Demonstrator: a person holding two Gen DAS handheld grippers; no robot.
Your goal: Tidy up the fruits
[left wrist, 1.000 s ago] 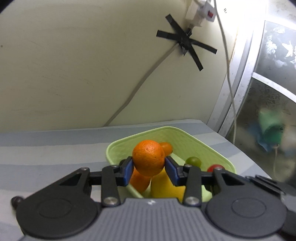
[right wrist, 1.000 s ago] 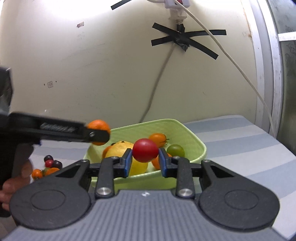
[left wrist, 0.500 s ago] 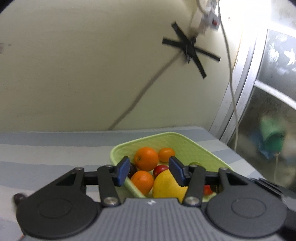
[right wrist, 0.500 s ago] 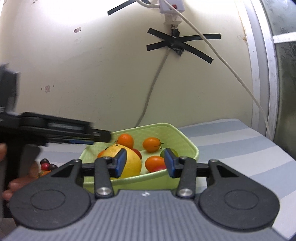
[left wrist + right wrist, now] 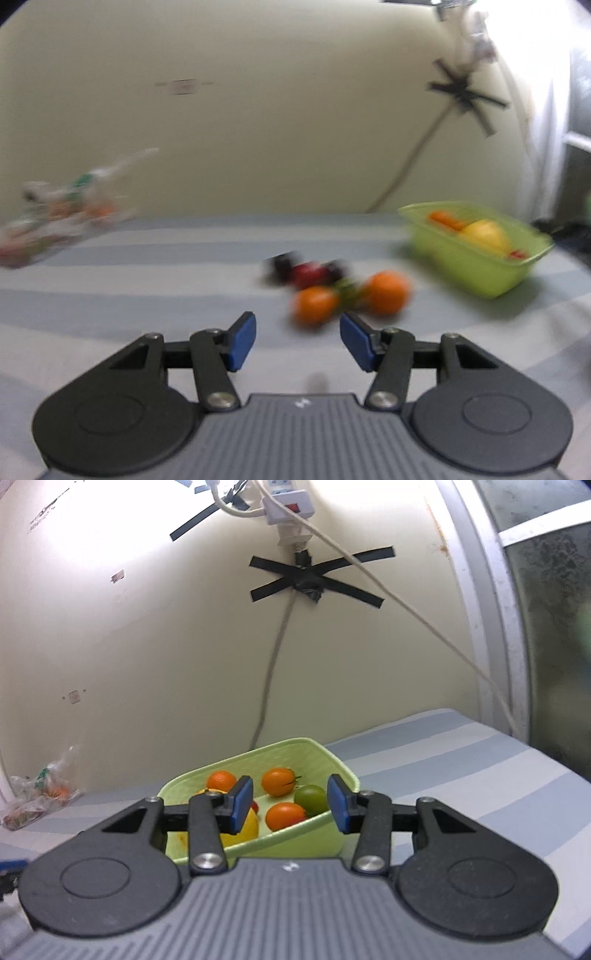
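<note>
Striped cloth, loose fruit left of the green bin [image 5: 476,273].
Both tongs gape wide and empty: left gripper [image 5: 297,341] faces an orange [image 5: 314,304]; right gripper [image 5: 290,805] hovers over the bin. Best to centre the orange between the pads, then close gently.

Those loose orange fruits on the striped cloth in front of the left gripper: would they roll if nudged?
Probably. The orange fruits look round and sit unsupported on the cloth, so a nudge likely rolls them. The skin looks smooth, so the open left gripper may slip off-centre.
</note>
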